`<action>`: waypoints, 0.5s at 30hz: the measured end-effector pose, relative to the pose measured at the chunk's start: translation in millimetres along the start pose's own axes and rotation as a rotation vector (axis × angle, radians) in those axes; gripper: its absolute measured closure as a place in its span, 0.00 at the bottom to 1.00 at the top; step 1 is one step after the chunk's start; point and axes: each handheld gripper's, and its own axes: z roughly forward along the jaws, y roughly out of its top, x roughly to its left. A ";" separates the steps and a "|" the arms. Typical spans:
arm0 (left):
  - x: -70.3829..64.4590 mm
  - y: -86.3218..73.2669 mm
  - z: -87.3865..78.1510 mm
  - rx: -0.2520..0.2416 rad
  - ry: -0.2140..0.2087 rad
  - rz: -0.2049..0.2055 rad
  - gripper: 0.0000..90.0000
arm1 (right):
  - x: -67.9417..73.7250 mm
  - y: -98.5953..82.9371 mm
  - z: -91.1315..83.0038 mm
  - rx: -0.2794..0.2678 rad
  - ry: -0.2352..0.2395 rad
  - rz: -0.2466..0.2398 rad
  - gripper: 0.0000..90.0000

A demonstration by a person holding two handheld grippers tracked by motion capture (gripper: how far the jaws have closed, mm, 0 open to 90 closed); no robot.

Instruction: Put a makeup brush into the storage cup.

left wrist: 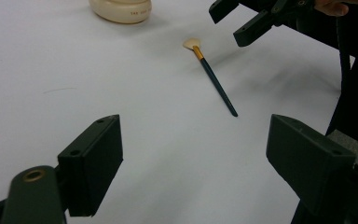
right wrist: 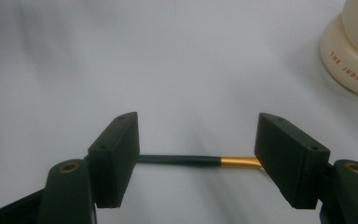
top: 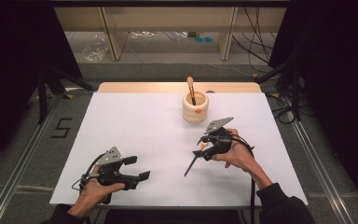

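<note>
Right claw (top: 204, 148) hangs open over the brush (left wrist: 213, 77), which lies flat on the white desk (top: 135, 126) just in front of the cream holder (top: 195, 108). In the right gripper view the handle runs across the gap, lengthwise between the jaws, so closing may roll or skid it away. Left claw (top: 137, 168) sits open and empty, well apart. Risk: thin handle slips, or the claw bumps the holder.
</note>
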 end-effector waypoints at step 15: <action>-1.2 -0.9 -0.2 0.000 0.002 -0.020 0.21 | -2.4 2.6 7.9 0.008 0.028 -0.021 0.35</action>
